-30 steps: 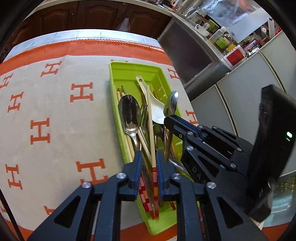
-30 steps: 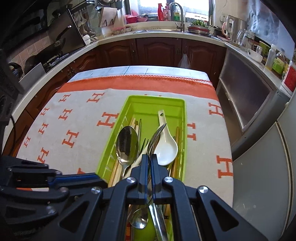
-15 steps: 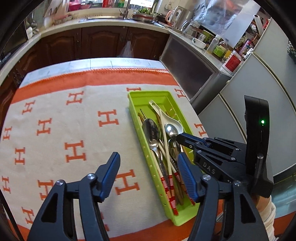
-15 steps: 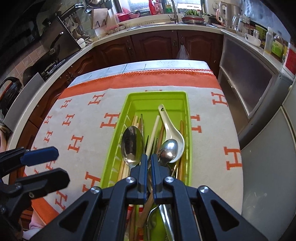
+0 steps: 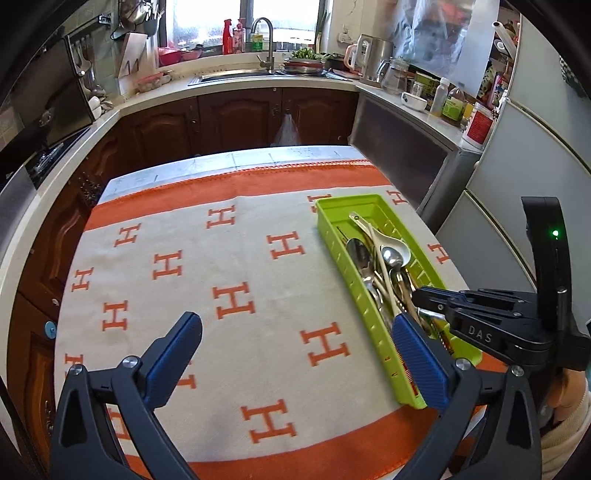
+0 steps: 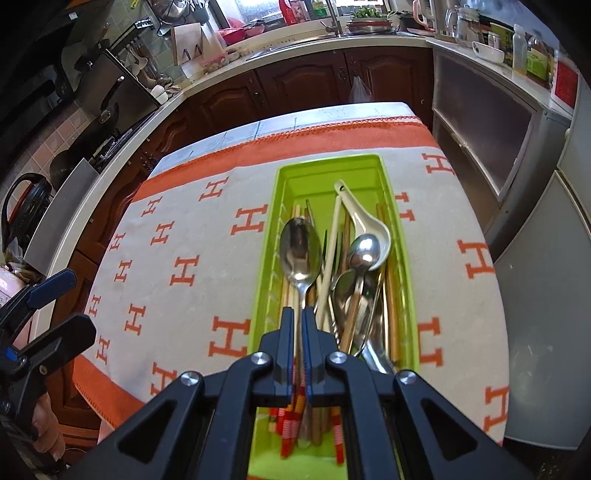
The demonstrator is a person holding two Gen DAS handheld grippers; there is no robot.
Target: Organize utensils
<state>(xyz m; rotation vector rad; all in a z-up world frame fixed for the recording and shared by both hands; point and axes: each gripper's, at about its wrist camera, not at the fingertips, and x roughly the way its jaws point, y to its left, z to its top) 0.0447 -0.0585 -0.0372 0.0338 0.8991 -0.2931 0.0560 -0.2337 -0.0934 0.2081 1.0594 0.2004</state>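
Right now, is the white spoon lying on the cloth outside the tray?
No: the white spoon lies inside the green tray, among the metal spoons and chopsticks.

Daylight is admitted through the overexposed window behind the sink (image 5: 236, 22), blown out to white. The cream cloth with orange H marks (image 5: 236, 258) is evenly lit, only soft shadows being cast. Bright glare is seen on the large steel spoon bowl (image 6: 300, 248) and the smaller steel spoon (image 6: 364, 251). Strong fisheye bending is noted at the edges, with black vignetting at the corners. Slight motion blur is shown on the hanging clear plastic sheet (image 5: 424, 33)
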